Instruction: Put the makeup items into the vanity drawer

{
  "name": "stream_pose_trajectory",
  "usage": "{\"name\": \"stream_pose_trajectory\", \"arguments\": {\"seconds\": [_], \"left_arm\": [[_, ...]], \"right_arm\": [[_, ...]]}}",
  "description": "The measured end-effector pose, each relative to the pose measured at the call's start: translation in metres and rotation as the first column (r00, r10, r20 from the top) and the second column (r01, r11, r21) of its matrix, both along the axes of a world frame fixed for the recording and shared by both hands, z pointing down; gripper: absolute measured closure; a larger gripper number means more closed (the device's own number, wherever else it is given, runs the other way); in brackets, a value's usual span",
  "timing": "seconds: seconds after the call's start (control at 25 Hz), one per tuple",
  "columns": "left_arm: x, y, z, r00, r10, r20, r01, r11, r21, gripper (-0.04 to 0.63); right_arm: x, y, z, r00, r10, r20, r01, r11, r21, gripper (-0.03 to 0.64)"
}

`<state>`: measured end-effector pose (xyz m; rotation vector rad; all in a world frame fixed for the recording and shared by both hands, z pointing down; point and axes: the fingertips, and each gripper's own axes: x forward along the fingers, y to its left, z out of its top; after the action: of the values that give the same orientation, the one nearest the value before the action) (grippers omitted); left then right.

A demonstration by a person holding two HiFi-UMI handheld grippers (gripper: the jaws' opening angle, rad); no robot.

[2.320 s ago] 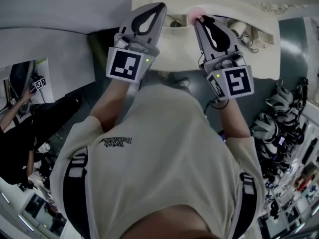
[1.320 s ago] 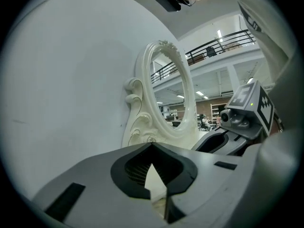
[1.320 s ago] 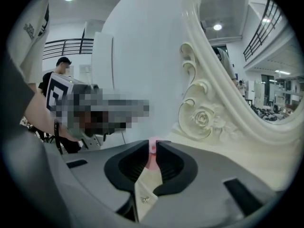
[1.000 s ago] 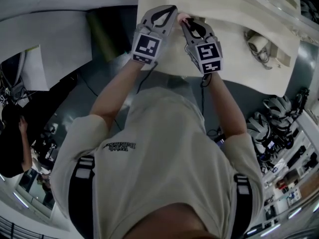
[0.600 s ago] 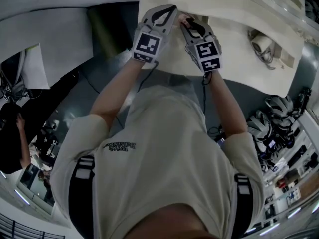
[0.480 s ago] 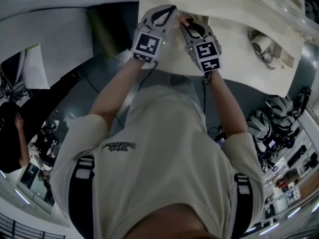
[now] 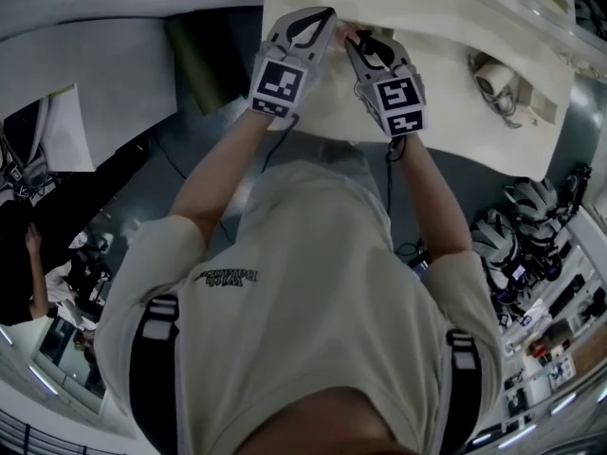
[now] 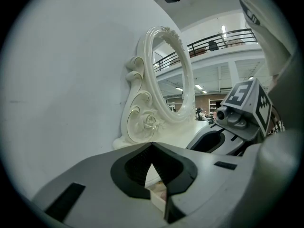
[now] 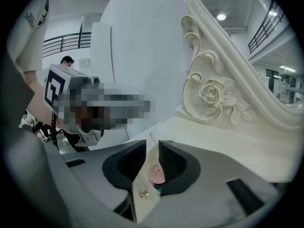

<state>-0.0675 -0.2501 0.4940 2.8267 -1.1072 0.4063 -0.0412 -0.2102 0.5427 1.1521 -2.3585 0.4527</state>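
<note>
The mirror frame point(image 8: 151, 120) closes the rear of the vanity top point(image 7: 446, 102), whose bare surface runs right to the cords point(image 7: 493, 79).

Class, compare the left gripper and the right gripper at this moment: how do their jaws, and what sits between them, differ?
The left gripper has its jaw tips touching; the right gripper keeps a narrow gap at its tips. The left gripper pinches nothing at its tips, while the right gripper has a pink makeup item between its jaws. Both are grey with black pads and reach side by side over the cream vanity.
</note>
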Motion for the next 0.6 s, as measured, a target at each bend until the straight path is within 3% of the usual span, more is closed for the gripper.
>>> {"name": "stream_pose_trajectory", "arguments": {"seconds": [0.36,0.6], "left_arm": [[0.010,-0.001,-0.068,0.999,0.037,-0.039,-0.033,0.996,0.088,0.581],[0.035,0.004,-0.129,0.993,0.093,-0.068,-0.079,0.981,0.175,0.581]], "right_arm": [[0.013,-0.008,-0.088,0.998,0.051,0.030,-0.054,0.988,0.145,0.531],[0.037,-0.005,-0.159,0.994,0.096,0.055,-0.108,0.957,0.270,0.533]]}}
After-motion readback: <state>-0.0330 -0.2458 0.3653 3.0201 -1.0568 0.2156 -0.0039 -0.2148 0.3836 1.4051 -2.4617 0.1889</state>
